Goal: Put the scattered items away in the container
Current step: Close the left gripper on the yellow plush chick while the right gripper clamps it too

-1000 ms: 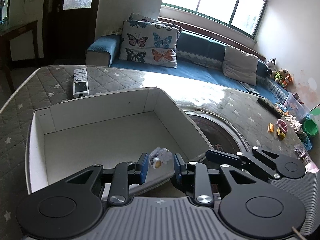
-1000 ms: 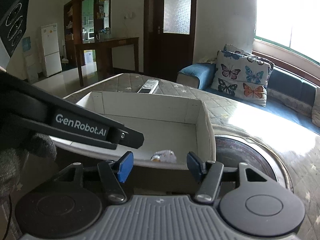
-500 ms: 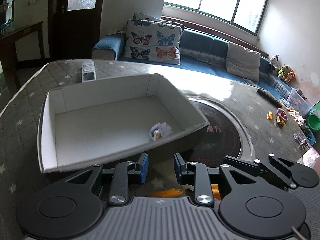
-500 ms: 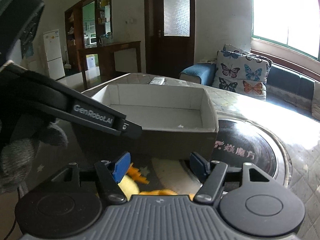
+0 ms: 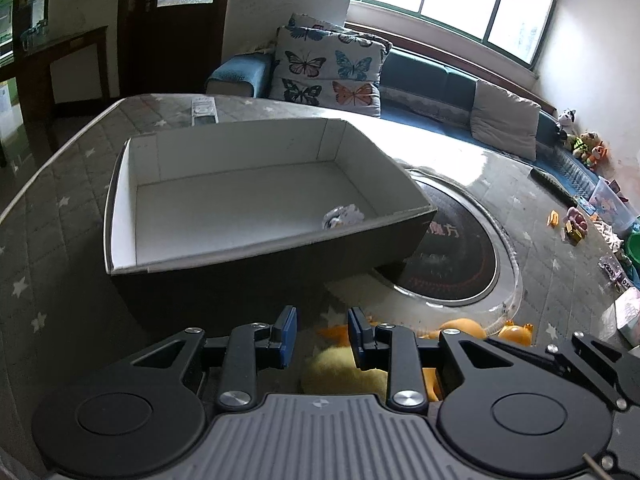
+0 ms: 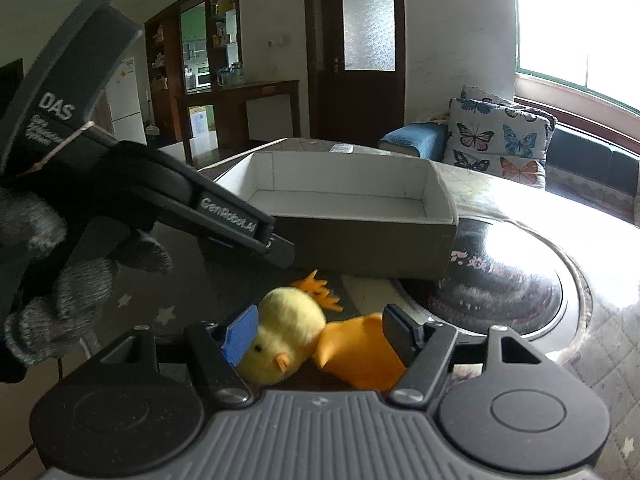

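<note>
— So, where's that chick toy now?
— Lying on the worktop just in front of the box, its yellow head and orange body between the right gripper fingers, which are spread wide on either side of it and holding nothing.
— And the left gripper?
— Fingers a little apart and empty, hovering just over the chick's head.
— Which step, would you say?
— The pickup, I'd guess. The right one needs to close on the soft body, lift clear of the box wall, then release inside.
— Anything in the box?
— One small crumpled whitish item near the front wall. Otherwise bare.
</note>
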`<control>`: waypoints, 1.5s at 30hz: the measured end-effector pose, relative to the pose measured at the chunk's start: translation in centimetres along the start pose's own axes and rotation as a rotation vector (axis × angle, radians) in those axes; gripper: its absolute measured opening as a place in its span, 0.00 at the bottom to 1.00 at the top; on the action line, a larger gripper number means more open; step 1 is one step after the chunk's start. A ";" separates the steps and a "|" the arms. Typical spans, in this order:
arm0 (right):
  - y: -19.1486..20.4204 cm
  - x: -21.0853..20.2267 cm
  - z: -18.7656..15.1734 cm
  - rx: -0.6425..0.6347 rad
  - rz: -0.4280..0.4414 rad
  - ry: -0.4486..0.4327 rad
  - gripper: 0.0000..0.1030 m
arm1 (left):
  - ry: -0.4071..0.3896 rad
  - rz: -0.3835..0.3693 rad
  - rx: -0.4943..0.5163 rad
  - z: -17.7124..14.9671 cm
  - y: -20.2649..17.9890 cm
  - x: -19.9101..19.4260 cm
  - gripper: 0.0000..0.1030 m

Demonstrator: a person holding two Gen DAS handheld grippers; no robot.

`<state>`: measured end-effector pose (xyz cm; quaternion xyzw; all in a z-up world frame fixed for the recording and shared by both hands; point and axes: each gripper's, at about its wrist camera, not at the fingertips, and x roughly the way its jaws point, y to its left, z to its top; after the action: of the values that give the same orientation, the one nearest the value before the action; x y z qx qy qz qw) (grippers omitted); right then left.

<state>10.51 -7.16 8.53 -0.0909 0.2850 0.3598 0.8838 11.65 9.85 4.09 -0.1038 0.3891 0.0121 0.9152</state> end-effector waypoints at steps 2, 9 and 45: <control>0.5 -0.2 -0.5 -0.004 0.008 0.008 0.68 | 0.005 0.000 -0.009 -0.3 0.1 0.0 0.32; 1.5 0.8 -2.2 0.000 0.045 0.073 0.68 | 0.027 -0.008 -0.012 -0.9 0.1 0.4 0.32; 1.7 5.7 -2.3 0.086 0.055 0.153 0.49 | 0.107 -0.079 -0.009 0.2 -0.1 3.4 0.35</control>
<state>11.62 -3.45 3.53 -0.0724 0.3694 0.3634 0.8522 14.16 9.55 1.82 -0.1238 0.4329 -0.0280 0.8925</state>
